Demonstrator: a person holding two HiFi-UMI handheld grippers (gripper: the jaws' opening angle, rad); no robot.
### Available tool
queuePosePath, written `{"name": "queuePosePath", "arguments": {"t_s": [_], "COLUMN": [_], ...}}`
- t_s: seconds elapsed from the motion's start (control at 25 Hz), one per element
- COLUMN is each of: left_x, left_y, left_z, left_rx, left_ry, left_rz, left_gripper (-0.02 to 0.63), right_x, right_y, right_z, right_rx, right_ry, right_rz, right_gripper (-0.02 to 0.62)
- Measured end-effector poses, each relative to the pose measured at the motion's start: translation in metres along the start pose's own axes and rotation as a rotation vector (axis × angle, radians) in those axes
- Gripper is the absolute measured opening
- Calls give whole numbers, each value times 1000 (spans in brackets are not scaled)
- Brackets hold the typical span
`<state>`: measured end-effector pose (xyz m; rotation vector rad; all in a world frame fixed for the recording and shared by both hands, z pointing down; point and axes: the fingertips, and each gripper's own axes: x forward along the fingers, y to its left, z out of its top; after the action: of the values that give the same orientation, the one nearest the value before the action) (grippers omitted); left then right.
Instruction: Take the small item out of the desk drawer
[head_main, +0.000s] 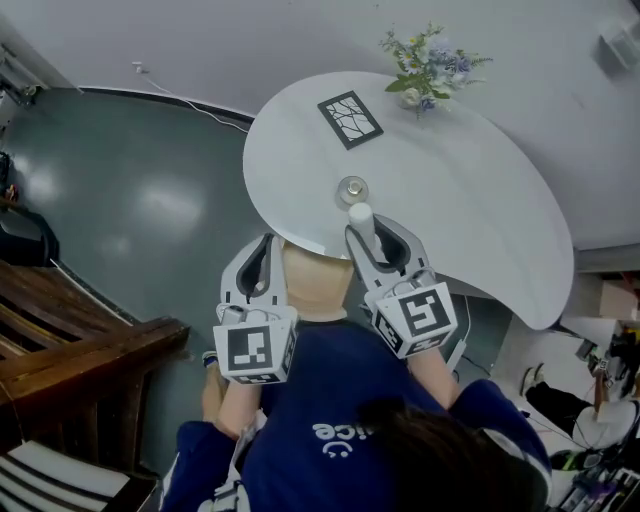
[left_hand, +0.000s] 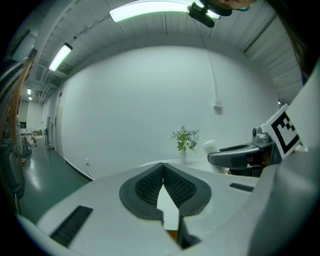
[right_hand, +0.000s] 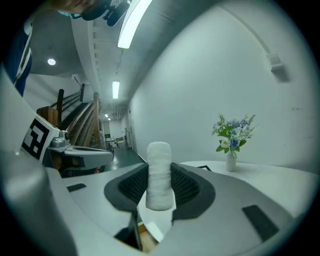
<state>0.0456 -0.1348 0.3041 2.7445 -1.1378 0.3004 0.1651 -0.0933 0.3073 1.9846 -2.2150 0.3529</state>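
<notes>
Right gripper (right_hand: 160, 182) grasps the white roll (right_hand: 159, 162), upright between its jaws, just over the table (head_main: 450, 180)'s near edge. Left gripper (left_hand: 163, 186) alongside it is clenched and empty.

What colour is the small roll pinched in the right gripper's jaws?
The roll is plain white, with a wrapped, bandage-like surface; the right gripper view shows it best.

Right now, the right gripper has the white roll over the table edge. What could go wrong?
1. The white roll stands tall in the right gripper, pinched only by its lower half; it may tilt or slip out.
2. The small round glass item sits on the table just ahead; setting down there could knock it.
</notes>
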Motion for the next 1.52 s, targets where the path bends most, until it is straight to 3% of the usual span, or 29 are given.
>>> {"name": "queuePosePath", "arguments": {"t_s": [0.36, 1.52], "left_x": [-5, -11], "left_y": [5, 26], "left_z": [22, 24], "left_rx": [-5, -3], "left_ry": [-53, -85], "left_rz": [8, -4], "left_gripper": [5, 5], "right_x": [-6, 4], "right_y": [2, 21], "right_z": [24, 27], "right_rx": [-13, -44], "right_ry": [-92, -124], "right_rz": [-17, -39], "right_gripper": [141, 140]}}
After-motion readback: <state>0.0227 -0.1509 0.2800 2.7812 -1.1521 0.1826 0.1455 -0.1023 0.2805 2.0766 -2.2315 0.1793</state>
